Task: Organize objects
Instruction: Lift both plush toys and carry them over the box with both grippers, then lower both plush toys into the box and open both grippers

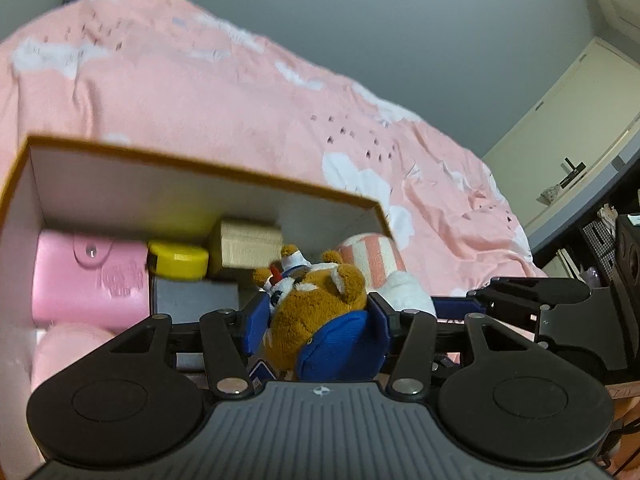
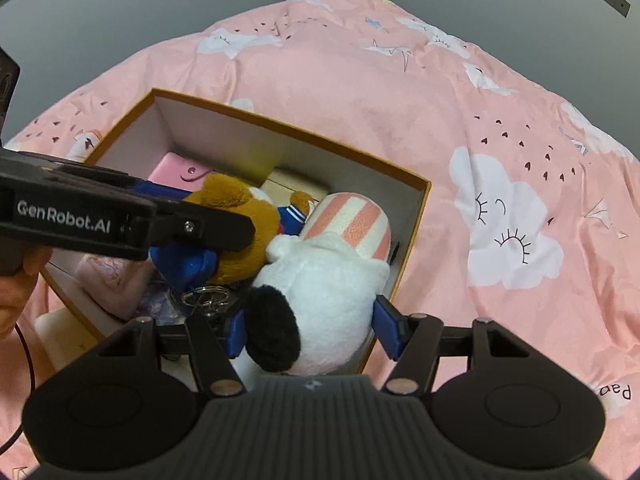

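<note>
Open cardboard box with orange rim and pale inner walls, resting on a bed under a pink duvet printed with white clouds.

Far left inside the box: pink wallet with a snap flap. Just right of it, yellow round-edged case sitting on a grey block, with a tan box behind, near the far wall. Soft pink bundle at the near left corner.

Centre of the left wrist view: left tool, blue pads pressed into both sides of a brown plush toy in a blue outfit, held over the box interior. Same tool seen from the side in the right wrist view, reaching in from the left with a person's hand behind it.

Right of the brown toy: white plush toy with a black patch and a pink-and-white striped part, touching the brown one and lying against the box's right wall. Right tool clamped around it, blue pads set wide against its flanks. Metal key ring just beside its left pad, on the box floor.

Further right, bare duvet falling away to the bed's edge; cream cupboard doors beyond in the left wrist view.
</note>
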`<state>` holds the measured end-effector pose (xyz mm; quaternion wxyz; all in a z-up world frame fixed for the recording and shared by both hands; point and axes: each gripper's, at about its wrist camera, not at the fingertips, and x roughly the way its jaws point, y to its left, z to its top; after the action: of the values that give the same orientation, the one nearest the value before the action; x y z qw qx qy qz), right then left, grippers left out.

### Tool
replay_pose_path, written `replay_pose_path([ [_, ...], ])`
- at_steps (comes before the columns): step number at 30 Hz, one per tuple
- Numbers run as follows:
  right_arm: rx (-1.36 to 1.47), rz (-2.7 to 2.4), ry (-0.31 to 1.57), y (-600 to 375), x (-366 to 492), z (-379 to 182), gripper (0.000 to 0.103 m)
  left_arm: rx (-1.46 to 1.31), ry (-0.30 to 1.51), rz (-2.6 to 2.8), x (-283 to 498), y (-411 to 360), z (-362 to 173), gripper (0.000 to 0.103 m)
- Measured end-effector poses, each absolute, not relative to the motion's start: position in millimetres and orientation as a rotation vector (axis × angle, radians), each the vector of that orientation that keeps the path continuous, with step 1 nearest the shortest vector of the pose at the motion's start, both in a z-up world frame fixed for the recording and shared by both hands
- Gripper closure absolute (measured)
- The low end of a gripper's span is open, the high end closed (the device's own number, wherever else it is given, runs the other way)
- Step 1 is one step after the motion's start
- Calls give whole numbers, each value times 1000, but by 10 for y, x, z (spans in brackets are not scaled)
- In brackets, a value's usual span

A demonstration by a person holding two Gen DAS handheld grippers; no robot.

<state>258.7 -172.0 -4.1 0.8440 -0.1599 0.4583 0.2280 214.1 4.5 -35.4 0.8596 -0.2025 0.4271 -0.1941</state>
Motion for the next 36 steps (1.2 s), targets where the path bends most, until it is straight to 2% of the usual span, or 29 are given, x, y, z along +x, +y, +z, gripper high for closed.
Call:
replay_pose_path([
  [8,-370,509,1023,-1655,2541,-224,39,-420,935,-402,2018,82,-561,43],
  [16,-416,519,1084,-1614,2471,-308,38,-357,983,-411,1935,0,-549,42],
  [22,-482,535,1106,-1539,2420,-342,36,-420,1102,-405,1968,37,-681,36],
  [26,-476,547,1121,-1541,2411,-350,36,-439,1121,-393,1972,33,-736,34],
  [31,-445,555,1135,-1610,2421,-264,36,-459,1128,-406,1989,97,-648,26],
  [33,-436,561,1131,-1637,2410,-209,39,-438,1142,-412,1998,114,-580,27],
  [36,-443,563,1132,-1652,2396,-178,51,-394,1169,-424,1996,136,-492,34],
])
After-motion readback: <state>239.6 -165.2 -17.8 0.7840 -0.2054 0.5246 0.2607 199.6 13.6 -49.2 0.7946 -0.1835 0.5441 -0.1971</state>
